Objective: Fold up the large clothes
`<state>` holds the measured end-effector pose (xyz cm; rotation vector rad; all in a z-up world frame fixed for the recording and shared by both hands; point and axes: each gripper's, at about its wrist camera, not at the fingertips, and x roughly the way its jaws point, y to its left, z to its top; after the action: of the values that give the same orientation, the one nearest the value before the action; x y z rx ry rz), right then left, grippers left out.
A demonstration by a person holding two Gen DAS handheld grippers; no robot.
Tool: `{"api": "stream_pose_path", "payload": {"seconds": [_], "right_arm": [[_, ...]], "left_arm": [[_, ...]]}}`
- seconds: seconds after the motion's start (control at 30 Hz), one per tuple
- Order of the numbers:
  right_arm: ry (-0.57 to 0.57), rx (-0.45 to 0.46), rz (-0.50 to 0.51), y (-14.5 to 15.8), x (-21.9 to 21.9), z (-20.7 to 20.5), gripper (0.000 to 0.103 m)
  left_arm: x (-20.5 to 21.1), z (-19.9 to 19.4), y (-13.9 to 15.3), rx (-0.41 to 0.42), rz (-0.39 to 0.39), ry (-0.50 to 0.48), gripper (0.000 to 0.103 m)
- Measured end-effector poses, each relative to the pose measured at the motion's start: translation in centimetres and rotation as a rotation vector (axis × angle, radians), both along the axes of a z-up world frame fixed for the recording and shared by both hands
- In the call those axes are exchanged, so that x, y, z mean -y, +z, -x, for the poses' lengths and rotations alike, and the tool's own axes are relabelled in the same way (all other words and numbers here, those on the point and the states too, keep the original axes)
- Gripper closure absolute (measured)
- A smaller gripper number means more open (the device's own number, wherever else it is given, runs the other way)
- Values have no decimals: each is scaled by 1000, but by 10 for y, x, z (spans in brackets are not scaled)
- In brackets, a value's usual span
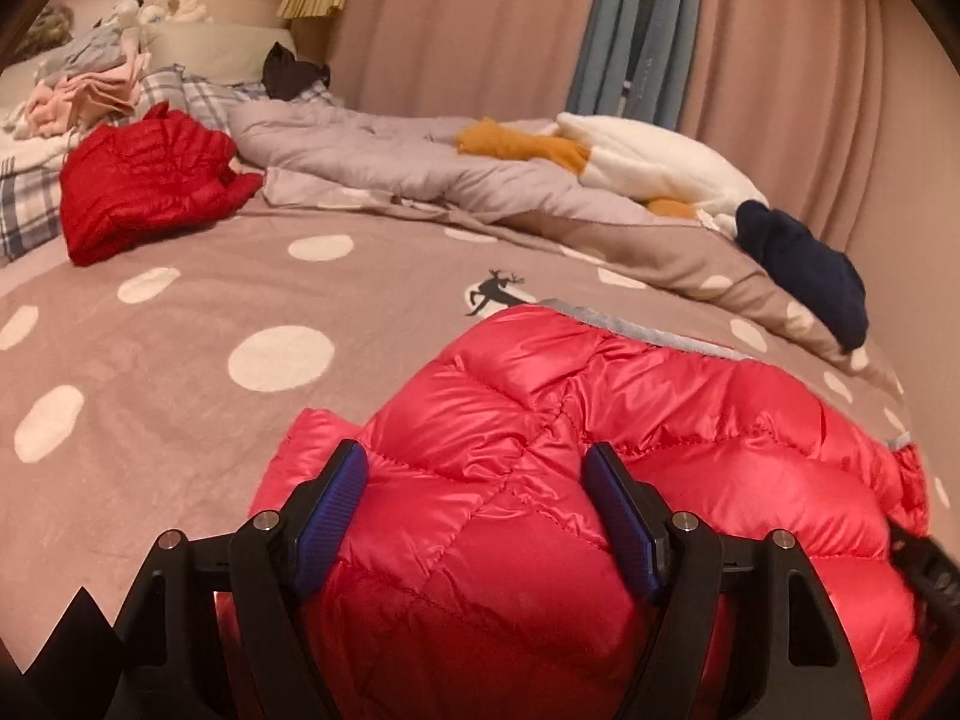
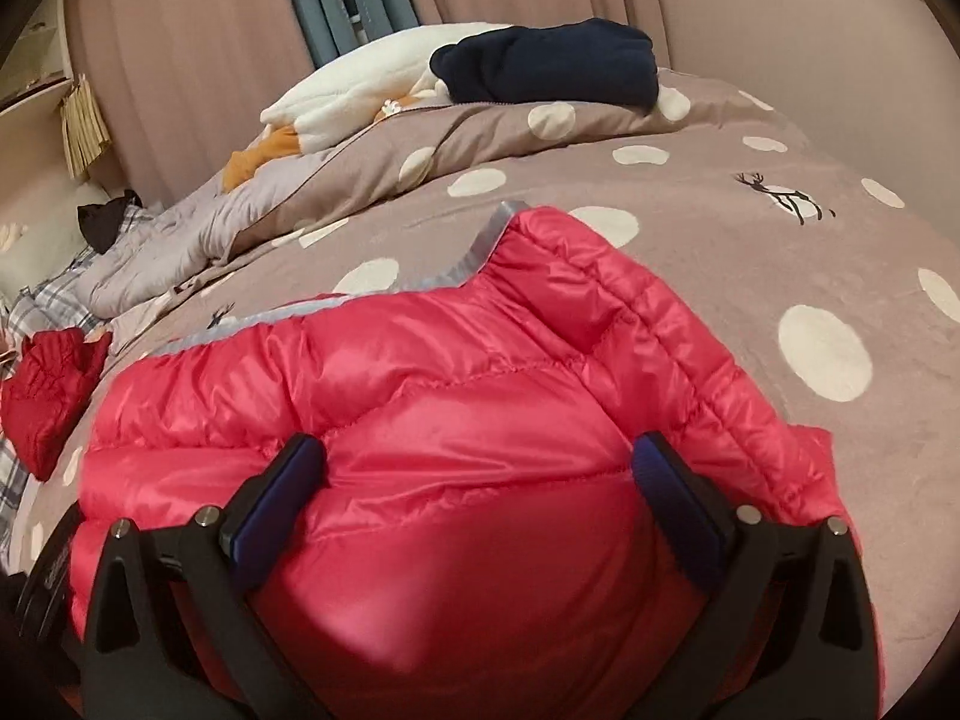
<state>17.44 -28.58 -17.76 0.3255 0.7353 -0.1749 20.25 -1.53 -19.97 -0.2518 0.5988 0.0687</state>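
Note:
A pink-red puffer jacket point(image 1: 540, 420) lies bunched on the polka-dot bedspread point(image 1: 180, 312), with a grey lining edge showing at its far side. My left gripper point(image 1: 474, 468) is wide open, its blue pads point(image 1: 333, 516) on either side of a puffy fold of the jacket. The jacket fills the right wrist view point(image 2: 420, 372) too. My right gripper point(image 2: 480, 468) is also wide open, its jaws straddling another bulge of the jacket. Neither gripper pinches the fabric.
A folded dark red puffer jacket point(image 1: 144, 186) lies at the far left. A rumpled grey duvet point(image 1: 390, 162), a white and orange garment point(image 1: 636, 156) and a navy garment point(image 1: 804, 270) lie along the back. Folded clothes point(image 1: 90, 90) and pillows sit by the headboard. Curtains hang behind.

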Motion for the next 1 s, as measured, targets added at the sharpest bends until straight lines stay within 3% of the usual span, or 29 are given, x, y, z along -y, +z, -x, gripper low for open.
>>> {"api": "stream_pose_path", "payload": {"seconds": [0.17,1.0], "right_arm": [[-19,-4,80,-7,-8,-4,0],[-29,-14,108,-8,-11,-10,0]], "left_arm": [[-5,-1,-6,0,36,-17,28],[-1,-12,-8,-8,23,-8,27]]}}
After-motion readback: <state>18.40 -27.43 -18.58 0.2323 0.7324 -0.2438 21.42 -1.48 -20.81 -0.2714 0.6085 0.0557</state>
